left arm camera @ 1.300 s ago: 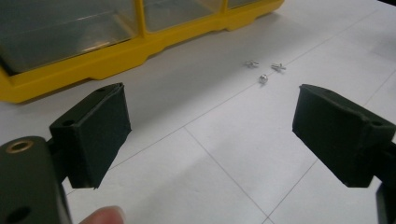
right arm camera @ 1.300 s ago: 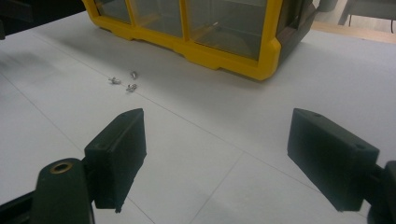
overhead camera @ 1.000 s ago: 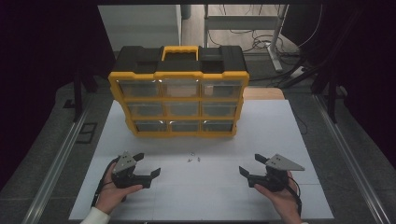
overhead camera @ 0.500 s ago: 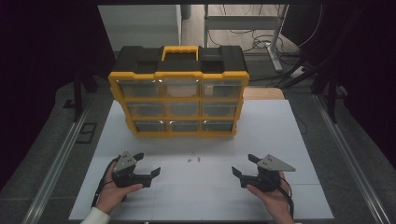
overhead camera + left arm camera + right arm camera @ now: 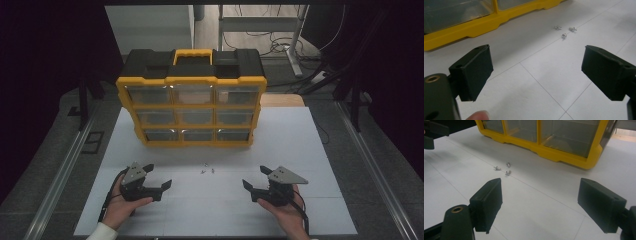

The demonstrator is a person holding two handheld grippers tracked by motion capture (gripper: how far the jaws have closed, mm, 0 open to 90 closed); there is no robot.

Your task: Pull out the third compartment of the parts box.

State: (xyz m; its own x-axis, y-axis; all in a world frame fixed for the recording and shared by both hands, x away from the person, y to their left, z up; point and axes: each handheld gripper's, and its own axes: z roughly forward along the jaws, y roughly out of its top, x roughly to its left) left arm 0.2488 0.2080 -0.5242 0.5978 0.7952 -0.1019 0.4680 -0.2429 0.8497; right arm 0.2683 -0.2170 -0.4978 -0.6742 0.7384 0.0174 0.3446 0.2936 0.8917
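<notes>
No writing reads on the yellow organizer (image 5: 191, 107); near its screws (image 5: 207, 169), the released right gripper (image 5: 255, 181) has edged closer, left gripper (image 5: 157, 178) released.

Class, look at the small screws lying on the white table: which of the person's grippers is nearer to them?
Roughly equal, perhaps the right. The screws lie between them: left gripper off to their left, right gripper off to their right, both open.

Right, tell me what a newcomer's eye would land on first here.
The yellow-and-black plastic organiser case with clear drawers stands upright at the far side of the white table. In front of it lie three small silver screws, between the open left tool and open right tool.
</notes>
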